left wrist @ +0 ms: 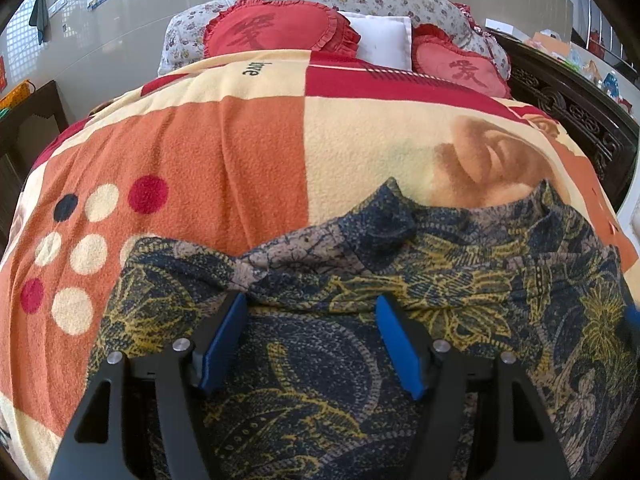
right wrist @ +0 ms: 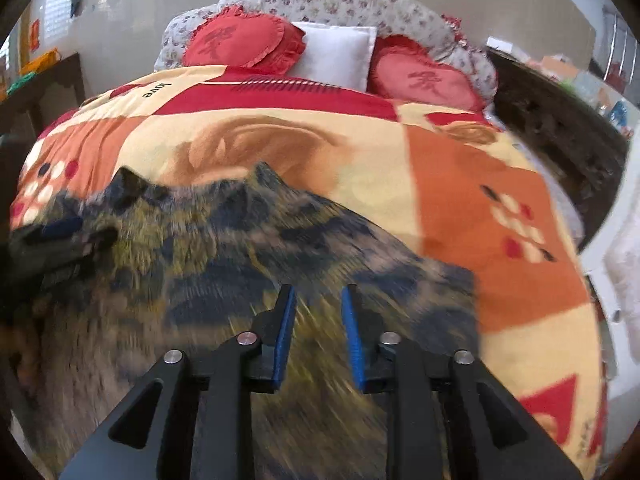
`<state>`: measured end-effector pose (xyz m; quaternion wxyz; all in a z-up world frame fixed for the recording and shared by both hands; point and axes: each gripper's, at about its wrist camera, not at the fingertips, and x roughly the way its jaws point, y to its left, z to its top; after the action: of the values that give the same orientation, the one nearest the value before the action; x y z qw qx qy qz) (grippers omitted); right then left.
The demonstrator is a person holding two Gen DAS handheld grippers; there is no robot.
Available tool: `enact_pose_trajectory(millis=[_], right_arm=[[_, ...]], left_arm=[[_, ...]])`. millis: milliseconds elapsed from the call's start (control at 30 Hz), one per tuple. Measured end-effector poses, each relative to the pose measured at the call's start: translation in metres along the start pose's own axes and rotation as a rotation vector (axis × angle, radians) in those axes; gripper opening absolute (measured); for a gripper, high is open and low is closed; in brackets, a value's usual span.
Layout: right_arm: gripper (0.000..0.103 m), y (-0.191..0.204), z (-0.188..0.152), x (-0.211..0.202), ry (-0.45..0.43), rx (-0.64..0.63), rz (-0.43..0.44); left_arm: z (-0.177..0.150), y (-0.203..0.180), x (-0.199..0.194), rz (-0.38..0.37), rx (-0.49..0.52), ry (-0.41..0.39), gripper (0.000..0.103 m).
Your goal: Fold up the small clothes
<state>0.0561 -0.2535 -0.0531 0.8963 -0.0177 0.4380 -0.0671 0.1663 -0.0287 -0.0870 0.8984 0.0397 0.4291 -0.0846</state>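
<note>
Patterned garment point(left wrist: 400, 280), rumpled on the blanket point(left wrist: 240, 160) near the bed's foot edge. Left tongs point(left wrist: 310, 316) apart; right tongs point(right wrist: 318, 308) apart, empty. Risk: bunched top edge folds crooked unless smoothed.

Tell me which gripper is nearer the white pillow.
Cannot tell. The left gripper and right gripper both hover, open, over the patterned garment, far down the bed from the white pillow.
</note>
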Motion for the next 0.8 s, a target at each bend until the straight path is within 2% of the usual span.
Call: enact_pose_trajectory(millis=[100, 167, 333, 433, 500, 600, 733, 800], right_arm=[[0.054, -0.021, -0.034, 0.006, 0.053, 0.059, 0.031], [0.054, -0.027, -0.051, 0.005, -0.036, 0.070, 0.088], [0.055, -0.038, -0.052, 0.009, -0.059, 0.123, 0.161], [0.055, -0.040, -0.050, 0.011, -0.063, 0.131, 0.179], [0.055, -0.040, -0.049, 0.012, -0.064, 0.127, 0.176], [0.055, -0.042, -0.051, 0.013, -0.067, 0.124, 0.169], [0.055, -0.039, -0.049, 0.012, -0.053, 0.112, 0.147], [0.055, -0.027, -0.043, 0.003, -0.018, 0.071, 0.081]], left_arm=[[0.000, -0.002, -0.001, 0.011, 0.009, -0.001, 0.073], [0.001, -0.004, -0.001, 0.026, 0.019, 0.003, 0.076], [0.003, 0.000, 0.001, -0.032, 0.002, 0.026, 0.088], [0.008, -0.001, -0.002, -0.040, 0.018, 0.063, 0.088], [0.011, 0.003, -0.018, -0.068, 0.030, 0.091, 0.087], [0.000, 0.017, -0.062, -0.097, 0.033, 0.039, 0.087], [-0.038, 0.042, -0.118, -0.141, 0.018, -0.001, 0.088], [-0.066, 0.048, -0.137, -0.190, 0.015, 0.000, 0.088]])
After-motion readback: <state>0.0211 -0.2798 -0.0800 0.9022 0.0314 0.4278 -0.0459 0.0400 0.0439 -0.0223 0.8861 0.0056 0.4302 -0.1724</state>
